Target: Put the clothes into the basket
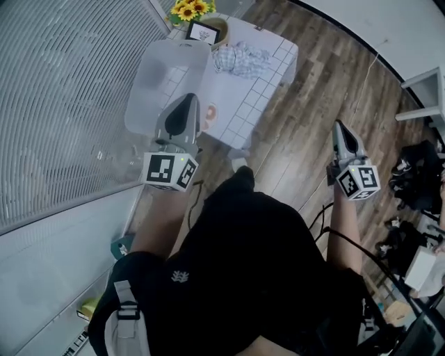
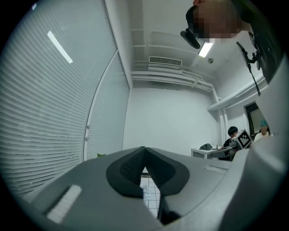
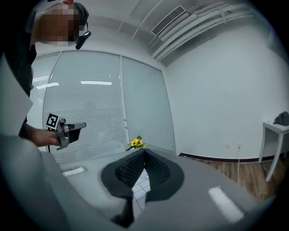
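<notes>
White table (image 1: 268, 82) bears checked clothes (image 1: 240, 60) beside clear basket (image 1: 164, 78).

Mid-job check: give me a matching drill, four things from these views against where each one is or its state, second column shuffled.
1 clothes
2 basket
3 sunflowers
4 right tongs

A at the far corner of the table
B shut, empty, held over the wood floor
C crumpled on the table, right of the basket
D translucent, at the table's left edge

Pairs: 1-C, 2-D, 3-A, 4-B
</notes>
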